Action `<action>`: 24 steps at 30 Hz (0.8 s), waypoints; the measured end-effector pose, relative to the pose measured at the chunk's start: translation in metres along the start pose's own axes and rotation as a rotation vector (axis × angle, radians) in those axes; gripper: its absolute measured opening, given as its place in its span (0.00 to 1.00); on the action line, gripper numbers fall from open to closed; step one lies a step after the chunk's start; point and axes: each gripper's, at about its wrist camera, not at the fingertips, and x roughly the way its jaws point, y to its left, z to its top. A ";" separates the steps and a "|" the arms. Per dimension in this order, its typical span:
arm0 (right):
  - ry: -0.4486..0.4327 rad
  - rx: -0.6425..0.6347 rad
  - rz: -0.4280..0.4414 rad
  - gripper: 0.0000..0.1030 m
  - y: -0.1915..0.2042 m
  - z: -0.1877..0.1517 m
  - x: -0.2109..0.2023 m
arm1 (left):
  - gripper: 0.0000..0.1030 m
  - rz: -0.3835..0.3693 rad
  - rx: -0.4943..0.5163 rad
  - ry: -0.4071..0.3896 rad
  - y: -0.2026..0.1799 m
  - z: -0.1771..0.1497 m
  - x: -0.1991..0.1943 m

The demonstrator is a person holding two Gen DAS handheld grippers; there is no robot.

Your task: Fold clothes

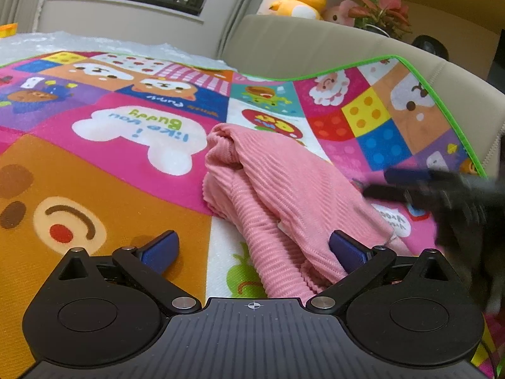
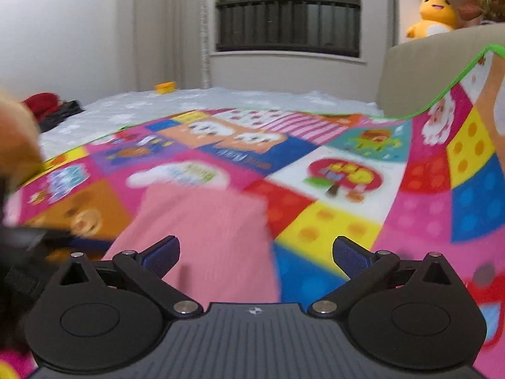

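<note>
Left gripper [image 1: 252,249], jaws spread, empty, at the bunched pink garment [image 1: 277,189] on the mat [image 1: 104,164]; right gripper [image 2: 255,252] likewise released. Advisable: seize 1 layer only, at an edge.

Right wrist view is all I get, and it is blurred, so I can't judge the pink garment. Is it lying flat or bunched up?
Observer: Bunched. In the left wrist view the pink garment lies in a rumpled heap on the play mat, with folds rolled over at its far end.
Operator: Is the left gripper holding it?
Observer: No. The left gripper is open, with one blue pad over the cloth and the other over the mat.
Operator: Where is my gripper relative to the heap?
Observer: The right gripper shows blurred at the garment's right edge, fingers pointing toward it.
</note>
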 end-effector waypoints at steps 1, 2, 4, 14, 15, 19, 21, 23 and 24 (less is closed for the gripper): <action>0.019 -0.029 -0.021 1.00 0.005 -0.011 0.002 | 1.00 0.000 0.001 0.000 0.000 0.000 0.000; 0.017 -0.041 -0.046 1.00 0.009 -0.020 0.004 | 1.00 0.003 0.005 0.003 0.000 0.000 0.001; -0.031 -0.015 -0.069 1.00 0.011 -0.035 0.004 | 1.00 0.019 0.024 0.005 -0.004 0.000 0.001; -0.037 0.005 -0.077 1.00 0.009 -0.035 0.000 | 1.00 -0.096 -0.130 0.069 -0.006 -0.009 -0.019; -0.019 0.043 -0.052 1.00 0.003 -0.033 -0.001 | 1.00 -0.083 -0.103 0.079 -0.009 -0.009 -0.018; 0.022 0.208 0.047 1.00 -0.023 -0.028 -0.007 | 1.00 0.000 0.040 0.123 -0.028 -0.011 -0.020; 0.015 0.235 0.054 1.00 -0.028 -0.029 -0.011 | 1.00 0.030 0.109 0.141 -0.037 -0.013 -0.023; 0.018 0.211 0.032 1.00 -0.026 -0.032 -0.012 | 1.00 -0.067 0.017 0.122 -0.029 -0.005 -0.034; 0.017 0.192 0.027 1.00 -0.021 -0.032 -0.012 | 1.00 -0.115 -0.029 0.111 -0.026 -0.001 -0.040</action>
